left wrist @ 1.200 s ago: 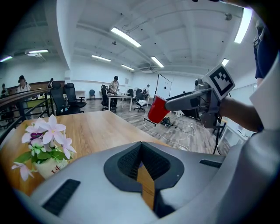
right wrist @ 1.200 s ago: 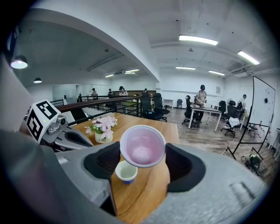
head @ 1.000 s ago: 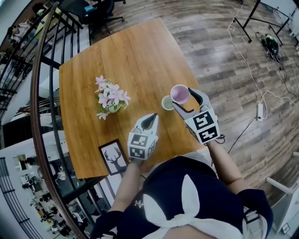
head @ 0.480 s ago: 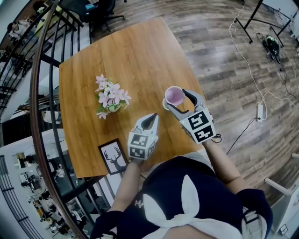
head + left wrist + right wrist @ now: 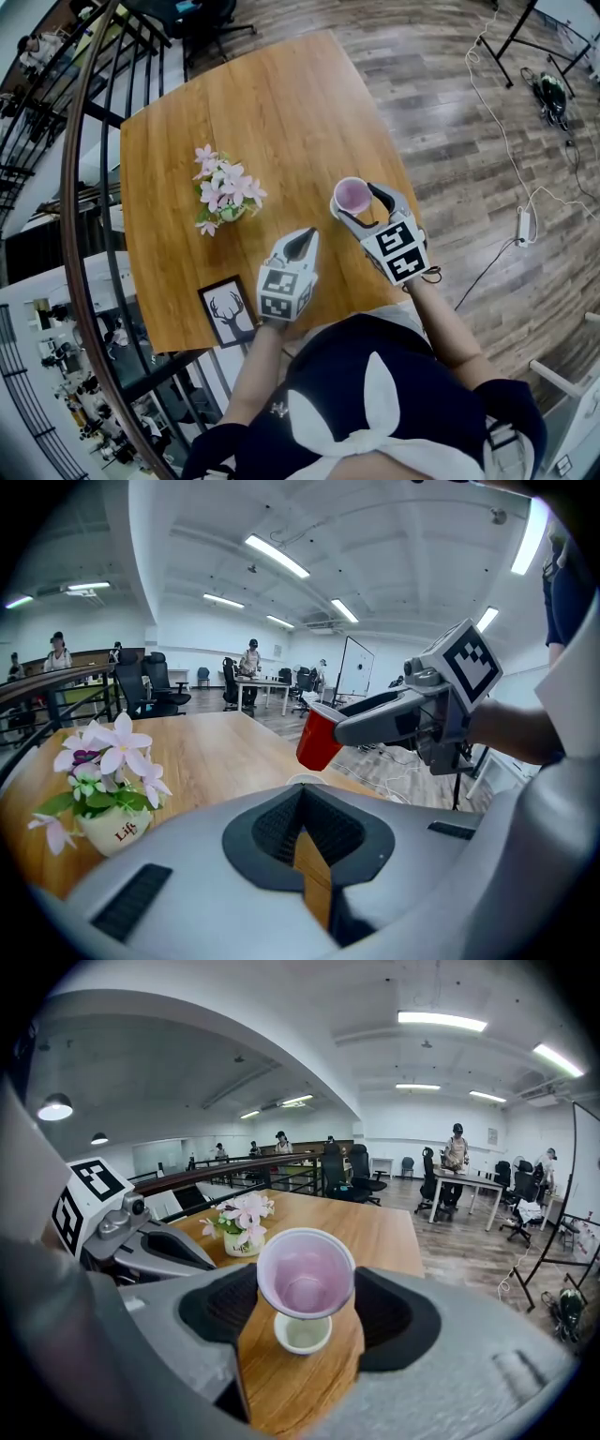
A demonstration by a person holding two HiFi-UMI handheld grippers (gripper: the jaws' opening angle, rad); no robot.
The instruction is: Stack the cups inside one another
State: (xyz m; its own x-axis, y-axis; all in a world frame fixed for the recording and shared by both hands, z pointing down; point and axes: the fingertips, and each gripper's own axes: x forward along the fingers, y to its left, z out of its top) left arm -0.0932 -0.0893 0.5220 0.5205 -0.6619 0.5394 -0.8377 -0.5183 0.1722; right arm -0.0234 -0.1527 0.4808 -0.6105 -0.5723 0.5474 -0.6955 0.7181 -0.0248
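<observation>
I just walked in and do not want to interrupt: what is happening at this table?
A person works with tongs in each hand. The right tongs grip a red cup and hold it directly over a smaller pale cup that stands on the wooden table; it is not yet inside. The left tongs are shut and empty, off to the side.

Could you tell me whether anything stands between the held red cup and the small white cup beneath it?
Nothing visible does: the red cup in the right hand-held gripper hangs just above the white cup, with only open air between.
</observation>
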